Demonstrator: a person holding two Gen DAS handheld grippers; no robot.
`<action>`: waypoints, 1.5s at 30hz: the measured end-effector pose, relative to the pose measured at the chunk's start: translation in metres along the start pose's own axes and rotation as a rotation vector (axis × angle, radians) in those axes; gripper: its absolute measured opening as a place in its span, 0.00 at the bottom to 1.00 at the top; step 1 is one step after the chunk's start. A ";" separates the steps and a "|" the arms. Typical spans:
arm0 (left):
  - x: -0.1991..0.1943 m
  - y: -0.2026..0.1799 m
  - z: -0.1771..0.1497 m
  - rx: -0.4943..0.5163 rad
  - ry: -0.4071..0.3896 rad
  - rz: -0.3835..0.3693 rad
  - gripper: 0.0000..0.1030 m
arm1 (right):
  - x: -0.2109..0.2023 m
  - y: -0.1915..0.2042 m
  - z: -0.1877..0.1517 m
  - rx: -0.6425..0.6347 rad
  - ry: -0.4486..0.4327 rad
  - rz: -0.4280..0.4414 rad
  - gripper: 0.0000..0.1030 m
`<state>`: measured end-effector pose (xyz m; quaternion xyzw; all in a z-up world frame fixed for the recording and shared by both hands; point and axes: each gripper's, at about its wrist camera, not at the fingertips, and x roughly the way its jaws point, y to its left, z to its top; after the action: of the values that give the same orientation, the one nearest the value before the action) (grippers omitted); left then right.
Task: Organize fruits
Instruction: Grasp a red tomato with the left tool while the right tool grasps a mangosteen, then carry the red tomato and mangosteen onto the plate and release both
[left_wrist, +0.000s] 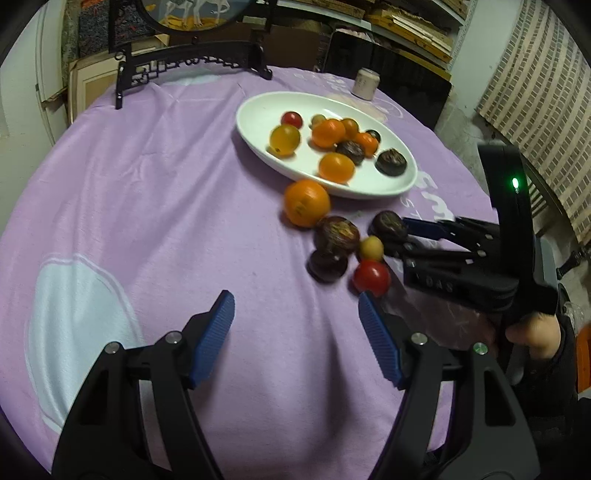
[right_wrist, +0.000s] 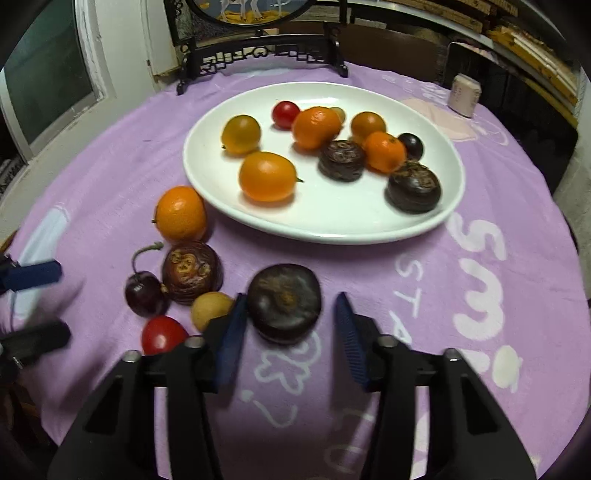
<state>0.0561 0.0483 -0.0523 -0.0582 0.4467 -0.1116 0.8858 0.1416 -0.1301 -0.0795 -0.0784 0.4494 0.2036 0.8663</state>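
A white oval plate (right_wrist: 424, 221) (left_wrist: 255, 110) holds several orange, red and dark fruits. On the purple cloth in front of it lie an orange (right_wrist: 181, 213) (left_wrist: 306, 202), a dark brown fruit (right_wrist: 192, 272) (left_wrist: 336, 233), a cherry (right_wrist: 144, 293) (left_wrist: 328, 264), a small yellow fruit (right_wrist: 210, 309) (left_wrist: 371, 247) and a red tomato (right_wrist: 162, 334) (left_wrist: 371, 277). My right gripper (right_wrist: 291, 326) (left_wrist: 402, 236) is open, its jaws either side of another dark brown fruit (right_wrist: 283, 301) (left_wrist: 388, 225). My left gripper (left_wrist: 295, 306) is open and empty, low over the cloth near the tomato.
A black carved stand (right_wrist: 258, 55) (left_wrist: 184, 70) stands at the table's back edge. A small pale jar (right_wrist: 464, 94) (left_wrist: 365, 84) sits back right of the plate. The round table (left_wrist: 110, 184) drops off on all sides; shelves and a wall lie behind.
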 end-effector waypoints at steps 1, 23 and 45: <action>0.001 -0.003 -0.001 0.003 0.008 -0.015 0.69 | 0.000 0.001 0.001 -0.002 0.002 -0.005 0.39; 0.069 -0.075 0.015 0.090 0.084 0.086 0.33 | -0.070 -0.060 -0.063 0.209 -0.083 0.107 0.39; 0.014 -0.031 0.039 0.045 -0.043 0.013 0.31 | -0.056 -0.010 -0.025 0.113 -0.064 0.090 0.39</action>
<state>0.0912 0.0153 -0.0334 -0.0377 0.4254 -0.1143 0.8970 0.0987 -0.1625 -0.0490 -0.0024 0.4352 0.2192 0.8732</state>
